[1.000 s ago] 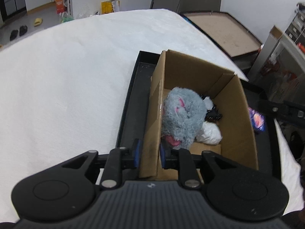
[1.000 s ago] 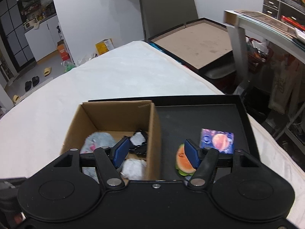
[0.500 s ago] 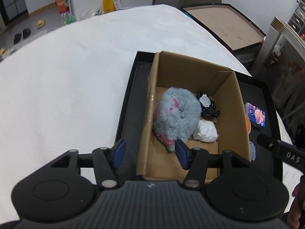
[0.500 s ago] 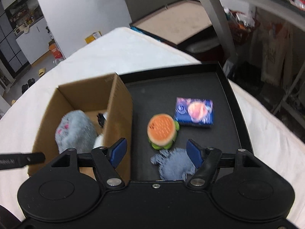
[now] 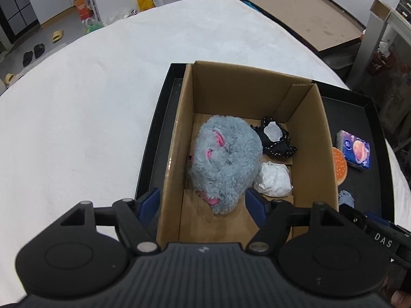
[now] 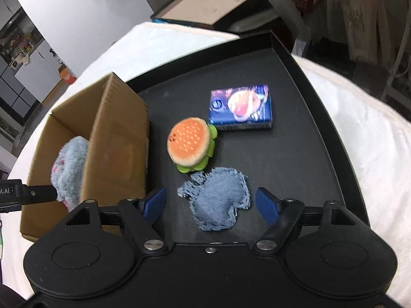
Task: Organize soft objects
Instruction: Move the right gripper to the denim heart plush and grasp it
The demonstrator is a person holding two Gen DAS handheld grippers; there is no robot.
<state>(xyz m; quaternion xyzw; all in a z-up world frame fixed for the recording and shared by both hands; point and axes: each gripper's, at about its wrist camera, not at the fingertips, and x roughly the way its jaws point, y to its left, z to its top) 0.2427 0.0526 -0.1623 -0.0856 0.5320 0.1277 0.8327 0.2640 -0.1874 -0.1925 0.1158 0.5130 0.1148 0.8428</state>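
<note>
The left gripper [image 5: 203,202] hangs over the near end of an open brown cardboard box [image 5: 312,138], its blue-padded jaws opening and spread to either side of the box's left wall, pressing on nothing. In the box lies one fluffy grey plush animal with pink ears [image 5: 226,161], lying against the left wall. Right of it sits one crumpled white soft lump [image 5: 273,179], and farther back one black fabric piece with white stitching and a pale centre [image 5: 274,138]. Only the left wrist view shows these last two.

The right gripper [image 6: 210,202] hovers above a black tray [image 6: 321,107], jaws opening and spread wide, with one frayed blue denim patch [image 6: 218,200] lying flat on the tray between them, untouched. Just beyond the patch sits one plush hamburger with an orange bun and green lettuce edge [image 6: 190,143], touching it. Farther right lies one dark blue printed packet [image 6: 241,107], just beside the hamburger. The right wrist view shows these three whole; the left shows only slivers past the box's right wall. The tray rests on a white fleecy table [image 5: 90,97].
</note>
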